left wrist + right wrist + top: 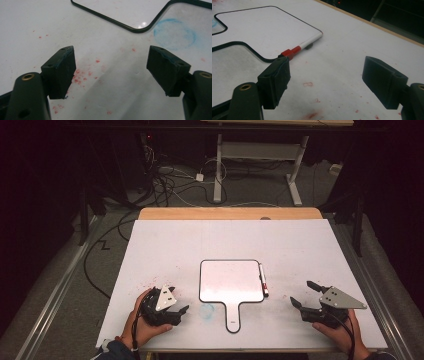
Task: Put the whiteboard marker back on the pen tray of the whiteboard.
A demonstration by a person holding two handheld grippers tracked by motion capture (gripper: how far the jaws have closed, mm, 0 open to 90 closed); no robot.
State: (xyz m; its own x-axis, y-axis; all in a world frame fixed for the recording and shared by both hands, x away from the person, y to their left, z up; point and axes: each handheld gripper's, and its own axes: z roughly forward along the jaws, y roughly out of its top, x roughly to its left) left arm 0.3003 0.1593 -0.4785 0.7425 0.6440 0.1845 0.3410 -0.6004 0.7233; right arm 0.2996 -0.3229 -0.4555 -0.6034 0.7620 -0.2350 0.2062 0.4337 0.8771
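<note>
Setup: white-topped table [165,245] with a small paddle-shaped whiteboard with a black rim and short handle [231,280] lying flat near the front middle. A white marker pen with a red band and dark cap [262,280] lies just beside the board's right edge, parallel to it and touching or nearly touching the rim. A faint blue ring stain [206,310] sits left of the board's handle; red specks are scattered on the table surface.

Left gripper [174,306]: held low at the front left, fingers [61,71] spread apart, nothing between them. In the left gripper view it points toward the board's lower corner and the blue ring stain [175,33].

Right gripper [303,294]: held at the front right, well apart from the pen, fingers [275,80] spread wide and empty. In the right gripper view the marker pen [300,48] lies ahead along the board's edge [267,27].

Step in hand, as judged: the approach, with neither gripper touching anything yet. The right gripper looks best placed for the pen.

Next move calls for: bringing the right fingers forward and down to straddle the pen barrel, closing across it without pushing it under the rim. The left gripper could steady the board.
</note>
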